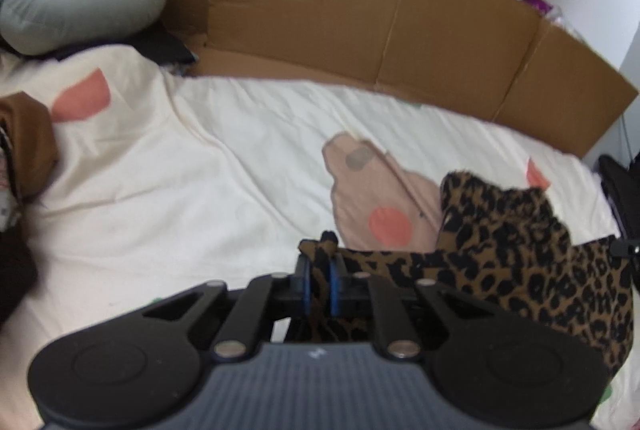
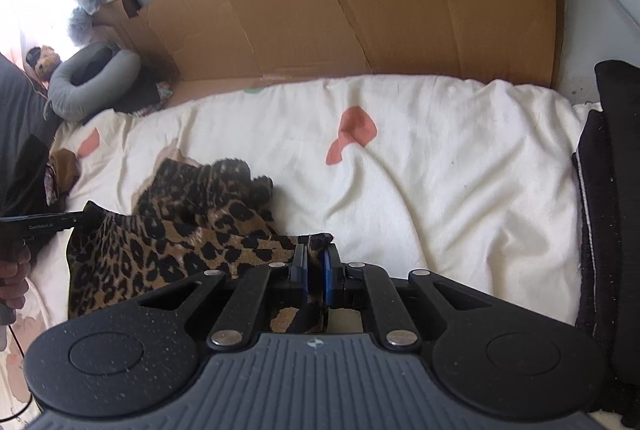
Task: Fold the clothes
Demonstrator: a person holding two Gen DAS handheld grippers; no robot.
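A: What's in the left hand-held gripper (image 1: 320, 270)?
B: It's clamped on a corner of the leopard cloth (image 1: 540, 250). The right hand-held gripper (image 2: 316, 266) pinches another corner.
A: And the cloth itself?
B: It hangs between them, bunched over the cream sheet (image 2: 420, 189) on the bed, with cardboard (image 1: 360, 9) behind.

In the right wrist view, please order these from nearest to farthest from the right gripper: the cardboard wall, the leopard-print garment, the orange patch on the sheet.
1. leopard-print garment: clamped in the right gripper, spreading left.
2. orange patch: on the sheet, ahead.
3. cardboard wall: behind the bed.
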